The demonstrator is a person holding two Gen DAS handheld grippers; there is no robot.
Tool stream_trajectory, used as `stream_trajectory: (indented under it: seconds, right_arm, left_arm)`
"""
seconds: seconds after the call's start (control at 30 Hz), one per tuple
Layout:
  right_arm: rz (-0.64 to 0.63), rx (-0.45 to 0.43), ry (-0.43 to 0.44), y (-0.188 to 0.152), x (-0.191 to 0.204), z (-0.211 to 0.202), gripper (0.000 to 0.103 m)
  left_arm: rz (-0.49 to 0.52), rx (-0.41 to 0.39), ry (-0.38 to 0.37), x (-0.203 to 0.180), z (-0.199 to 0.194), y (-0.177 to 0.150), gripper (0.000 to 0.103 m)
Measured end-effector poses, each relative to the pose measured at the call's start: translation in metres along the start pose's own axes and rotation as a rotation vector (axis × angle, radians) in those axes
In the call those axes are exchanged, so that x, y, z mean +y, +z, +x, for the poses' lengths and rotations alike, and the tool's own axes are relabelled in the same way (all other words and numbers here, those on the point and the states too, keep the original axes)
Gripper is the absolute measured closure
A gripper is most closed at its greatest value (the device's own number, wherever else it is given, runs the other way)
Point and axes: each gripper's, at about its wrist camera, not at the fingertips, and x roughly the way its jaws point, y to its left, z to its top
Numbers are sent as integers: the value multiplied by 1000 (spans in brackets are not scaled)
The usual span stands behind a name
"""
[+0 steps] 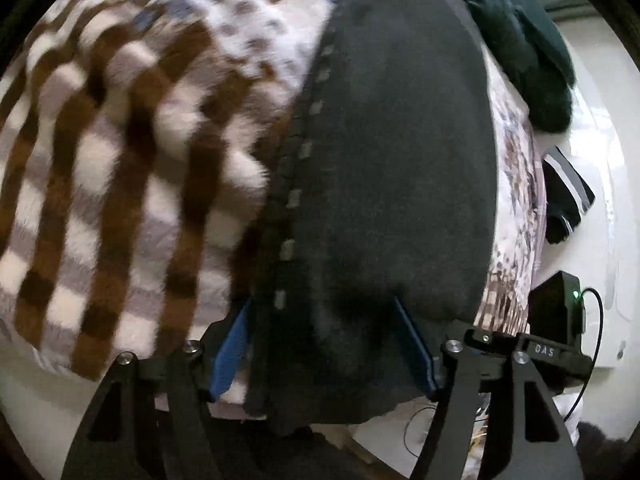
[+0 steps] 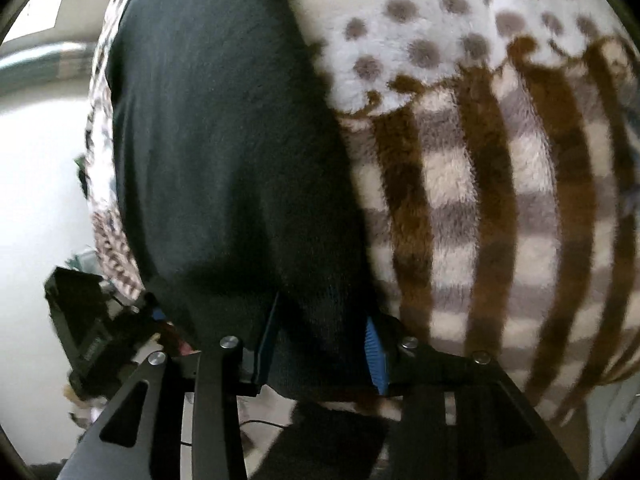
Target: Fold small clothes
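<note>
You are holding both tools low over a fleece blanket (image 1: 120,168) patterned in brown and grey checks, with a dotted white patch toward its far side. A dark garment (image 1: 392,152) is lying spread across this blanket, running from the near edge away toward the far side, and it is filling the middle of both wrist views.

Your left hand-held gripper (image 1: 326,344) is standing partly open, its blue pads (image 1: 230,356) set apart on either side of the garment's near edge. The cloth is passing between them, and a seam with pale dashes is running up just inside the left pad. The pads are not visibly pressing on the fabric, so the cloth is lying loose between them rather than pinched.

Your right hand-held gripper (image 2: 322,344) is also partly open, with a fold of the same dark garment (image 2: 224,152) bulging between its blue pads (image 2: 376,360). Whether those pads are touching the cloth is hard to tell through the blur, but they are standing well apart.

In the left wrist view, a dark teal fuzzy item (image 1: 516,36) is lying at the far right, and a small dark piece with pale stripes (image 1: 566,196) is resting on a white surface (image 1: 604,168) to the right of the blanket.
</note>
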Motion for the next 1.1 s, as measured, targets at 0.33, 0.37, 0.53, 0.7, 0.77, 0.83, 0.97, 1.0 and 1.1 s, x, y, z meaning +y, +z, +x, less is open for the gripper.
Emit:
stream_trajectory:
  seconds: [0.33, 0.37, 0.53, 0.7, 0.77, 0.83, 0.97, 1.0, 1.1]
  right_arm:
    - [2, -91, 146, -18, 2, -43, 92]
    - [-7, -109, 168, -20, 7, -53, 92]
    - [-63, -192, 230, -13, 41, -97, 92]
    - [-104, -295, 295, 25, 91, -141, 93]
    - [-126, -343, 295, 56, 109, -157, 93]
    - [-130, -384, 298, 87, 126, -167, 93]
    - [-133, -458, 290, 172, 168, -181, 93]
    - [-131, -473, 284, 197, 176, -182, 93]
    - [-115, -517, 271, 261, 190, -188, 93]
  left_arm:
    - [53, -95, 4, -41, -58, -9, 96]
    - [53, -113, -17, -47, -69, -6, 96]
    - [65, -203, -120, -77, -105, 27, 96]
    - [86, -286, -190, -110, -123, 87, 96]
    - [88, -320, -218, -121, -126, 124, 96]
    - [91, -342, -233, -126, -126, 158, 96]
    - [83, -370, -256, -137, -114, 236, 96]
    - [82, -373, -263, -140, -108, 262, 96]
    - [73, -367, -261, -142, -90, 318, 96]
